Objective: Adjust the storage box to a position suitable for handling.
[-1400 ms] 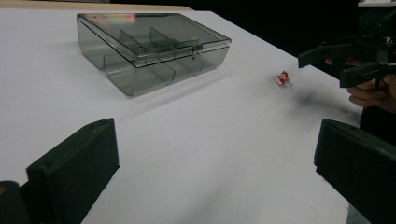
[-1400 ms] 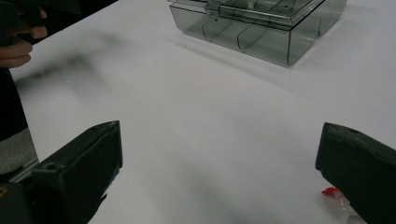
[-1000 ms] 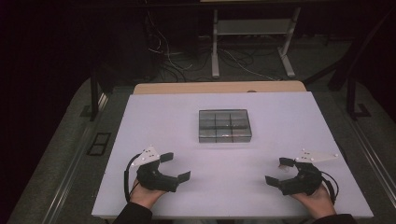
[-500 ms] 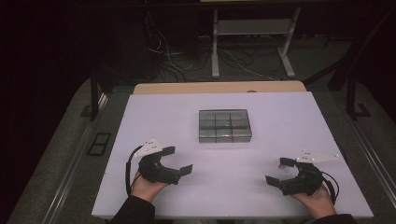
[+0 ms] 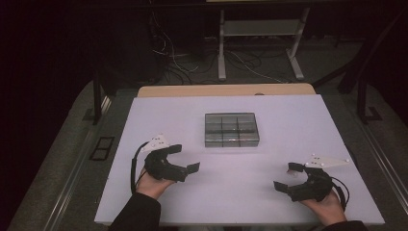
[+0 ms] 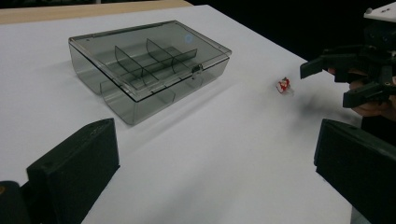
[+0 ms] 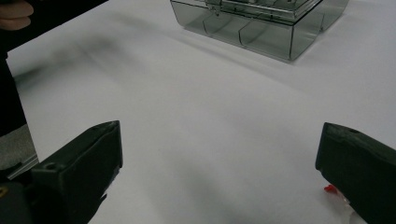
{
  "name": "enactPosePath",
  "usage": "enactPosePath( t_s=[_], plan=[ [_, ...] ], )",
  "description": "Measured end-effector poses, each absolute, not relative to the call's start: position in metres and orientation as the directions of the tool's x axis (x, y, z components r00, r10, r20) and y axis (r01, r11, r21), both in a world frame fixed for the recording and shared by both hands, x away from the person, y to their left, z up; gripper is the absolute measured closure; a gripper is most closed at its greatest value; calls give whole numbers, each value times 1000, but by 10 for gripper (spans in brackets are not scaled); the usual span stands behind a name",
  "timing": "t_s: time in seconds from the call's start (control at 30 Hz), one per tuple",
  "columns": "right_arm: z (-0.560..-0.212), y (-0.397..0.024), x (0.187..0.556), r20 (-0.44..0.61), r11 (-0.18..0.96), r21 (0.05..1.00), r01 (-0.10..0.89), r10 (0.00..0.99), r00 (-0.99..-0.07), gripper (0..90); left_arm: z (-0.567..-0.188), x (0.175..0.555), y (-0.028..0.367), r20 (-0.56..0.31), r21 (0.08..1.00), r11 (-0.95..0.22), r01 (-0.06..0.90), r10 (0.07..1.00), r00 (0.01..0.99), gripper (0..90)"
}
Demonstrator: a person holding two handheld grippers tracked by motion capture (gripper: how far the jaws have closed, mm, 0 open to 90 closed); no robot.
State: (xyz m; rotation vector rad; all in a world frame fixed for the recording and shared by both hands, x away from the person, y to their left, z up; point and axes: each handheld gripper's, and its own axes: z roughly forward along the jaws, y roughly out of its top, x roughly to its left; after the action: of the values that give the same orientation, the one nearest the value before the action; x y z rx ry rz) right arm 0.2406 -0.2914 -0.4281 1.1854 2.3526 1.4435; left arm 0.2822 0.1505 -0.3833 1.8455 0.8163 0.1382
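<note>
**Both Grippers Open, Small Red Part Beside the Right One**

Since the earlier high views, the left gripper (image 5: 185, 158) has risen off the table (image 5: 159, 110) and turned toward the centre; the right gripper (image 5: 285, 177) has shifted only slightly, near the front right corner.

**Tool state.** Both grippers have their jaws spread wide, with nothing between them. Each gripper view shows bare white surface between its two black jaws.

**Work items.** A small red-and-white part (image 6: 282, 85) lies on the table, just in front of the right gripper as seen from the left gripper view. In the right gripper view it appears as a red speck (image 7: 330, 188) at the inner edge of the right-hand jaw, touching or nearly so; contact cannot be confirmed. The clear compartment box (image 5: 231, 129) sits mid-table, well apart from both grippers. Its lid is shut and the latch (image 6: 196, 68) faces the person.

**Reason for posture.** Judged from these positions, the open right gripper is placed to take the part, and the left is aimed at the box, probably to open or steady it.

**Obstructions.** No object lies between either gripper and the box. The shut lid blocks access to the compartments. The part is tiny and flat on the surface, so a clean pinch will demand careful alignment.
</note>
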Motion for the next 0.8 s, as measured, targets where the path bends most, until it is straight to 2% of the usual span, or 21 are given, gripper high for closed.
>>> enactPosePath(
  t_s=[0.8],
  plan=[
    [-429, -291, 241, 265, 240, 801, 548, 679, -684, 5, -364, 318, 142, -251, 856, -233, 461, 592, 766, 0]
  ],
)
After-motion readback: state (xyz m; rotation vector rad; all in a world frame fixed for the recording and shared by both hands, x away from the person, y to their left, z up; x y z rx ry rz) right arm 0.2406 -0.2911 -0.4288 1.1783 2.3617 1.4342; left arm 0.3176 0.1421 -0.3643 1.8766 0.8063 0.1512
